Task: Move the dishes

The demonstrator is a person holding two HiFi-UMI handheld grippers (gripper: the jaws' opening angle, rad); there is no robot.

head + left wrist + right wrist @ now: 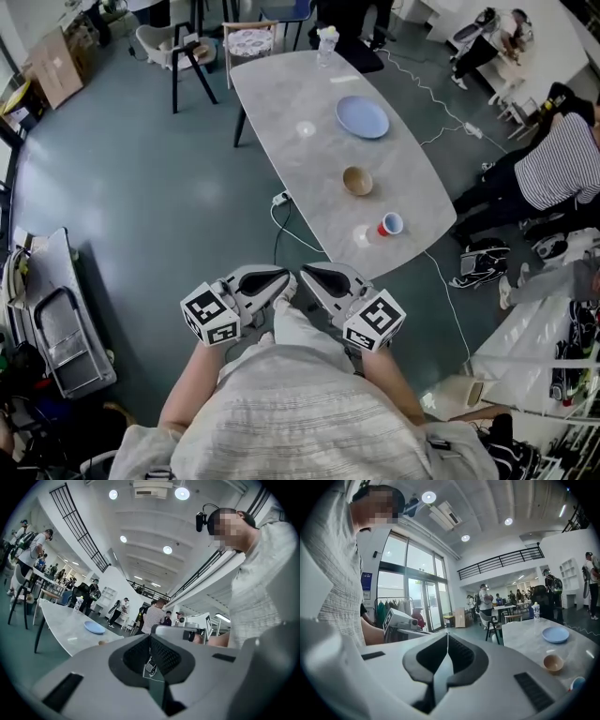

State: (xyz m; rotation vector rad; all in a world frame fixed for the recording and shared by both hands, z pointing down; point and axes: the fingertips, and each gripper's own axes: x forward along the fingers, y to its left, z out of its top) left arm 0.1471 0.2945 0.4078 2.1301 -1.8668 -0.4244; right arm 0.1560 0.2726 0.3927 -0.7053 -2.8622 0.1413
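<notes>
Head view, bottom centre: left gripper (pixel 267 284) and right gripper (pixel 328 279) held at chest, tips almost meeting. Both have jaws pressed together w/ nothing between (gripper views agree). Dishes are well apart from both, on table (pixel 300 159) running toward upper centre: cup (pixel 390 225) by the close edge, then bowl (pixel 357 180), then plate (pixel 362 117). Task not begun, by my read. Risk: approaching w/ jaws unopened could knock the cup off; floor cable (pixel 277 223) could snag a foot.

Our right gripper (pixel 447 637) has its jaws pressed together with nothing between them. On the table (pixel 525 639) to its right sit a blue plate (pixel 555 634), a brown bowl (pixel 553 663) nearer us, and a cup (pixel 577 682) nearest.
</notes>
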